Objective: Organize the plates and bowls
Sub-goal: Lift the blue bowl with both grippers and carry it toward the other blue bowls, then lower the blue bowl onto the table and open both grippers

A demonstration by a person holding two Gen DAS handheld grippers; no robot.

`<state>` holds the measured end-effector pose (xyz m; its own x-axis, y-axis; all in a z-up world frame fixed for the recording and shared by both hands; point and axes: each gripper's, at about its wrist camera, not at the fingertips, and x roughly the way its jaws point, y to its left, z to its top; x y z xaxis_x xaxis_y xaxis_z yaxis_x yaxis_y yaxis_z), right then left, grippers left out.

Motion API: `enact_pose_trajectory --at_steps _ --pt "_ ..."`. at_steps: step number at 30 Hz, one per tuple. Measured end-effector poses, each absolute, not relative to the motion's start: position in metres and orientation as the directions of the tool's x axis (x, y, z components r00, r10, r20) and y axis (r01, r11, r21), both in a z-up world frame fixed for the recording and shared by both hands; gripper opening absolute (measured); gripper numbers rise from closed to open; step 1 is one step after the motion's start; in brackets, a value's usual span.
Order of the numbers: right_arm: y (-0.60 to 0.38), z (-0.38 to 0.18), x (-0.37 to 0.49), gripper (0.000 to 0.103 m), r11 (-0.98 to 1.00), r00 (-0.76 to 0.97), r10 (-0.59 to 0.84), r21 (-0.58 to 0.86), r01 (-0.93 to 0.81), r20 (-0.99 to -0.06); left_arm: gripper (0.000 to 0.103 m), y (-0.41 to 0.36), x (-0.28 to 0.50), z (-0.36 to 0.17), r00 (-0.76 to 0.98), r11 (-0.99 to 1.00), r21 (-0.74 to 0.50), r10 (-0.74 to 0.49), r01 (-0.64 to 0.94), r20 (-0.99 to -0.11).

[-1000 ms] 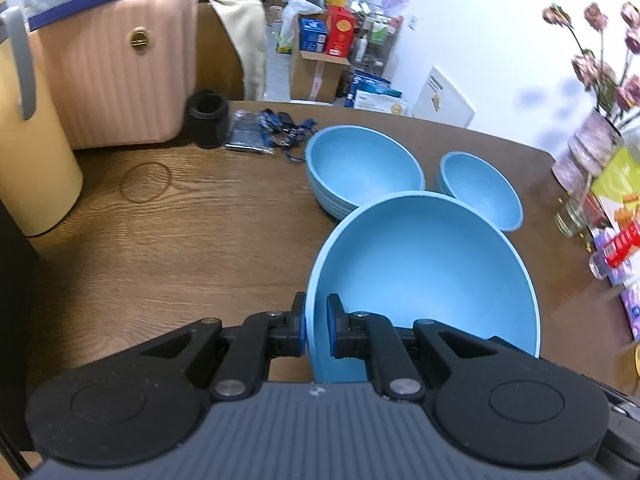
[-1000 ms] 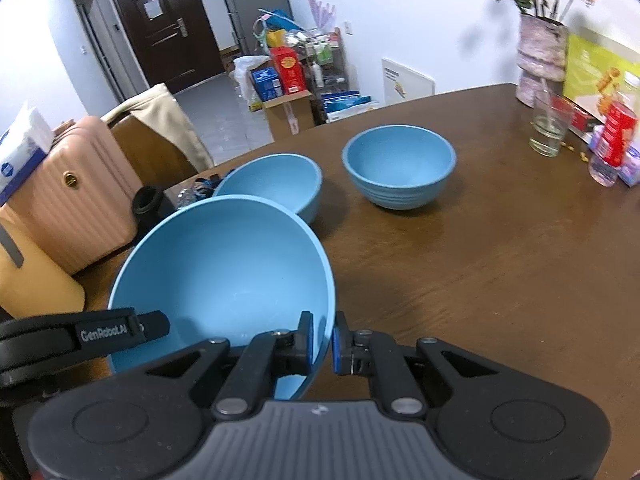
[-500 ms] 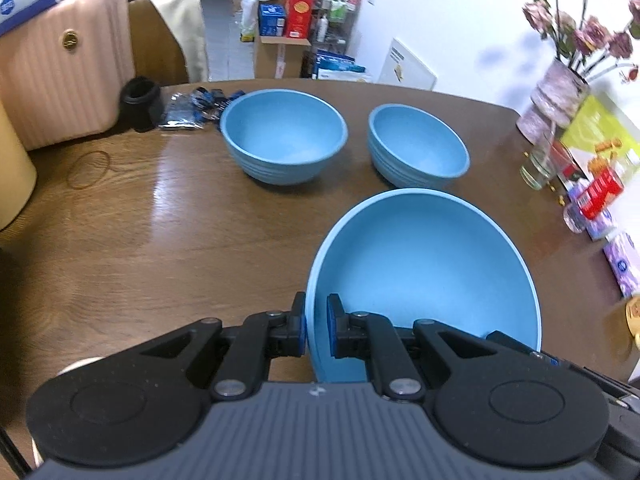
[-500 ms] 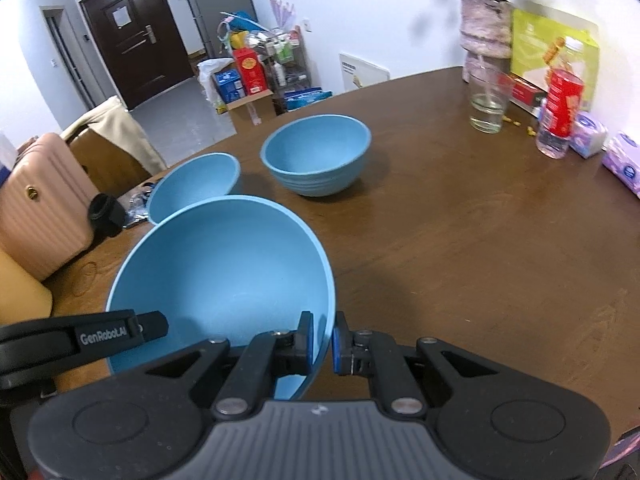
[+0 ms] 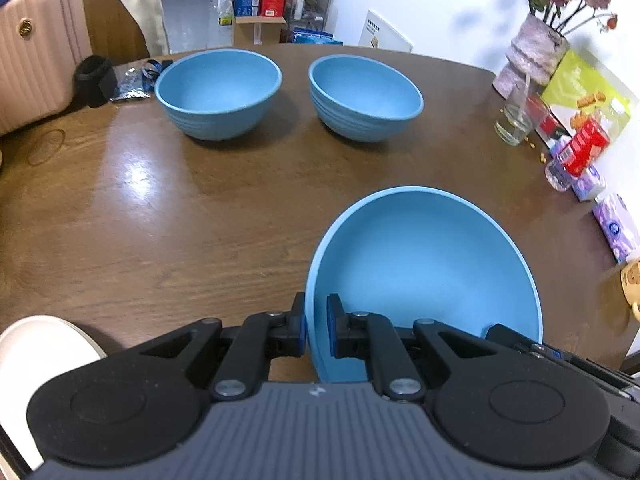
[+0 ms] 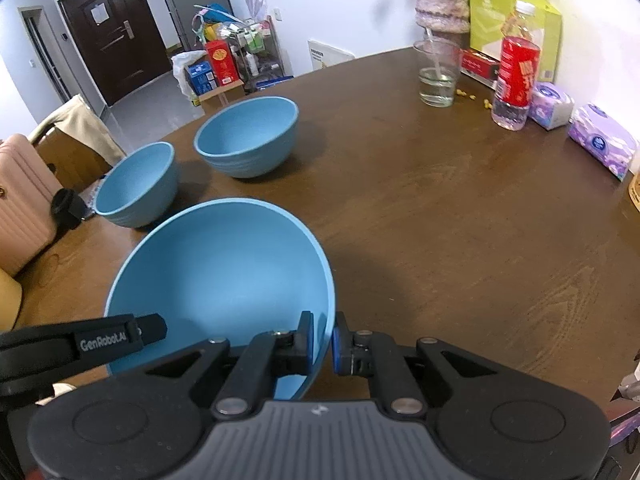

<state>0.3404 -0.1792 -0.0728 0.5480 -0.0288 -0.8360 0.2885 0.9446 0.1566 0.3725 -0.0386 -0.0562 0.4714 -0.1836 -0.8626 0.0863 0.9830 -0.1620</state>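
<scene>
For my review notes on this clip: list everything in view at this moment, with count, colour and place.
big bowl: 1, blue, nearest, gripped at its rim by both claws
small bowls: 2, blue, side by side on the far part of the table
table: 1, brown wood
glass: 1, clear, by the vase
vase: 1, pinkish, holds flowers, far right edge
bottle: 1, red label, right edge
tissue packs: purple, right edge
suitcase: 1, pink, left of the table
left claw: 1, black, shut on the big bowl's rim
right claw: 1, black, shut on the opposite rim
</scene>
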Motion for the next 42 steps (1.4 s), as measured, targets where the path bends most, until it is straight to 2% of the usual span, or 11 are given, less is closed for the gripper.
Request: enact_pose_trajectory --at_steps 23,37,42 --pt "-0.227 -0.123 0.339 0.009 0.960 0.504 0.010 0.149 0.237 -0.864 0.010 -0.082 0.362 -0.104 0.420 0.986 -0.143 -0.164 0.082 -0.893" --pt "-0.238 -0.128 0.345 0.010 0.977 0.494 0.065 0.157 0.145 -0.867 0.011 -0.091 0.359 -0.111 0.413 0.983 -0.097 -0.155 0.158 -0.898" --pt "-0.242 -0.122 0.346 0.013 0.981 0.496 0.087 0.161 0.108 -0.864 0.014 -0.089 0.357 -0.103 0.436 0.981 -0.072 -0.144 0.178 -0.888"
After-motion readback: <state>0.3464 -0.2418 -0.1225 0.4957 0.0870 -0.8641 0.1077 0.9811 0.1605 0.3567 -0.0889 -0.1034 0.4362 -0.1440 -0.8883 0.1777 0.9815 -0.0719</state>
